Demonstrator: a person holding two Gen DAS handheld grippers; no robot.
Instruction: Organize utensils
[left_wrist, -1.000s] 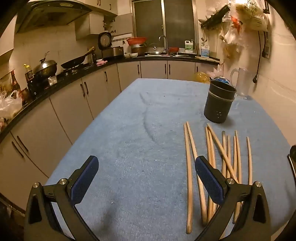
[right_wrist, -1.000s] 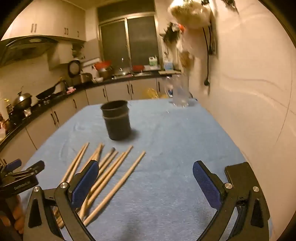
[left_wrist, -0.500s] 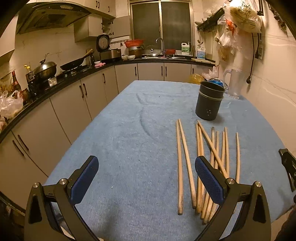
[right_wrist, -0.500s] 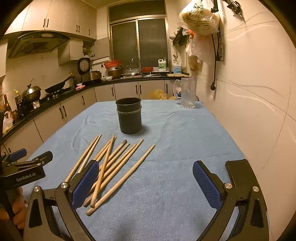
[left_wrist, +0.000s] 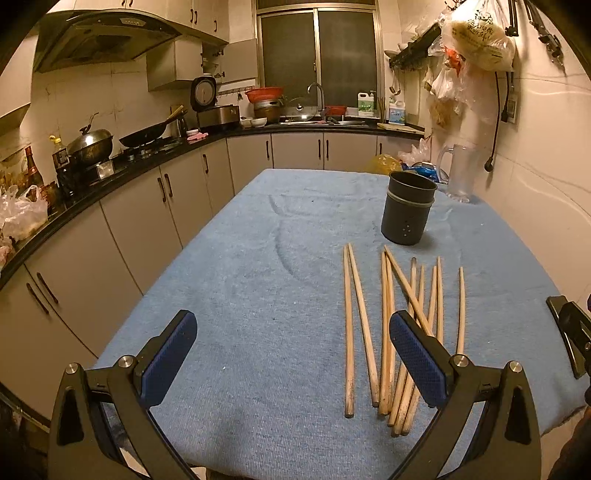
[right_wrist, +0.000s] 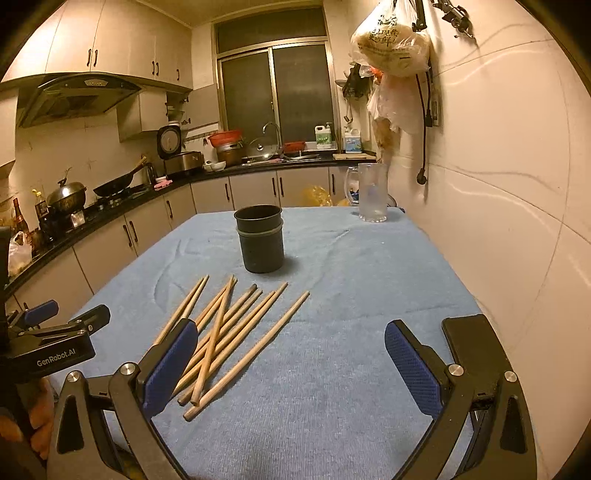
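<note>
Several wooden chopsticks (left_wrist: 388, 325) (right_wrist: 229, 332) lie loose on the blue cloth, fanned out lengthwise. Beyond them stands a dark cylindrical holder (left_wrist: 408, 212) (right_wrist: 260, 238), upright and seemingly empty. My left gripper (left_wrist: 293, 354) hovers open over the near edge, left of most chopsticks; its right finger overlaps them in view. My right gripper (right_wrist: 291, 362) is open too, above the cloth to the right of the pile, holding nothing. The left gripper's body (right_wrist: 55, 339) shows at the left of the right wrist view.
The blue cloth-covered table (left_wrist: 258, 266) (right_wrist: 369, 280) stands by a wall on the right. A clear plastic jug (left_wrist: 458, 173) (right_wrist: 373, 192) sits at the far right corner. Kitchen counters with cookware run along the left and back. Bags hang on the wall (right_wrist: 395, 40).
Both grippers have pulled back and steadied, so the chopsticks and holder now sit further forward in each view. The chopsticks and holder have not moved. Both grippers stay open.
</note>
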